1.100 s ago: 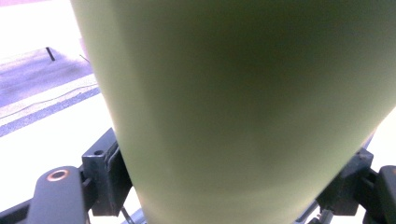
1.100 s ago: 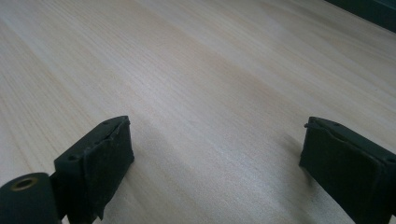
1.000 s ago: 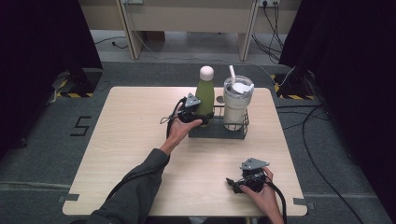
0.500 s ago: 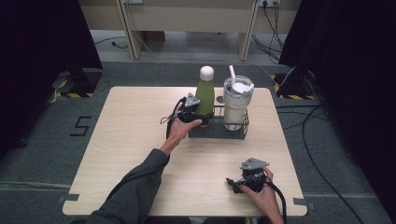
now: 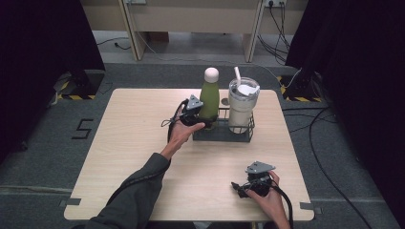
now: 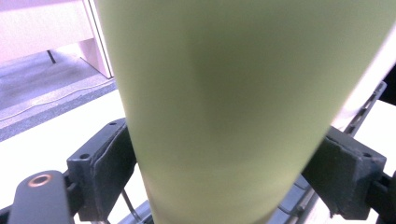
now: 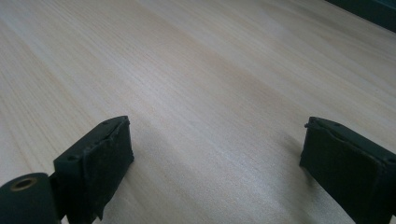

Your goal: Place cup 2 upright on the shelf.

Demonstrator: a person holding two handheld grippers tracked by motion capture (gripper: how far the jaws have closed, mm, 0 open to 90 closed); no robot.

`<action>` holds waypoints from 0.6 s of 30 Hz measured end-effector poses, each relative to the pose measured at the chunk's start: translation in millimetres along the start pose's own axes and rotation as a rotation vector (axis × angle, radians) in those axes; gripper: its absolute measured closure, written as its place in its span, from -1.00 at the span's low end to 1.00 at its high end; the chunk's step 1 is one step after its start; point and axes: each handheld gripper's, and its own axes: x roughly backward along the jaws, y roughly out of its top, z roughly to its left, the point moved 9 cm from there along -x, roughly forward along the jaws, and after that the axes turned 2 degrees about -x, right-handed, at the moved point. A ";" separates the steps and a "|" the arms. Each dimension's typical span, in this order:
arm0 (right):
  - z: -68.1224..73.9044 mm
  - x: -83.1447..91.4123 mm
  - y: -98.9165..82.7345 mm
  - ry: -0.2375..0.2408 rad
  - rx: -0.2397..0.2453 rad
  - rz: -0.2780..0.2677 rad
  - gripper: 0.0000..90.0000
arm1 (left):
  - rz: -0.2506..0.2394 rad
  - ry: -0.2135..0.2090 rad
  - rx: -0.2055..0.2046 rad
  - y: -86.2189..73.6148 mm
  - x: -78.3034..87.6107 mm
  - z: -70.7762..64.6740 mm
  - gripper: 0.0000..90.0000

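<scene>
Your right gripper (image 5: 244, 186) sits nearest you, low over the wooden table (image 5: 133, 143) close to its near edge and well in front of the black wire caddy (image 5: 222, 132). In the right gripper view its jaws stand wide apart with nothing between them, only bare wood grain beneath, so that tool (image 7: 215, 158) is spread open and holding nothing.

Farther out, your left forearm reaches across the table to the caddy's left end. Your left gripper (image 5: 198, 123) is there, its grey three-cornered plate on top and its cable looping off to the left of the caddy. In the left gripper view the two jaw pads press against either side of the green bottle (image 6: 233, 107), so your left gripper (image 6: 231, 163) is clamped on the bottle's lower body. Wire from the caddy shows low in that view, just under the bottle, but you cannot tell from these views whether the bottle's base rests on the caddy floor.

Seen from the high view, the green bottle (image 5: 209, 98) stands upright in the caddy's left compartment, with a pale rounded cap at its top. Just to its right, in the caddy's right compartment, stands a white tumbler (image 5: 241, 106) with a lid and a straw.
</scene>
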 end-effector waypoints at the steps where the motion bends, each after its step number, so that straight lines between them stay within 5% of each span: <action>1: -0.1 0.0 0.0 0.000 0.001 0.000 -0.80 | 0.004 -0.003 -0.005 0.5 1.3 -0.3 -0.68; 18: 0.2 0.0 0.1 0.000 -0.001 0.001 -0.80 | 0.032 -0.014 -0.044 -2.1 27.6 -3.5 -0.68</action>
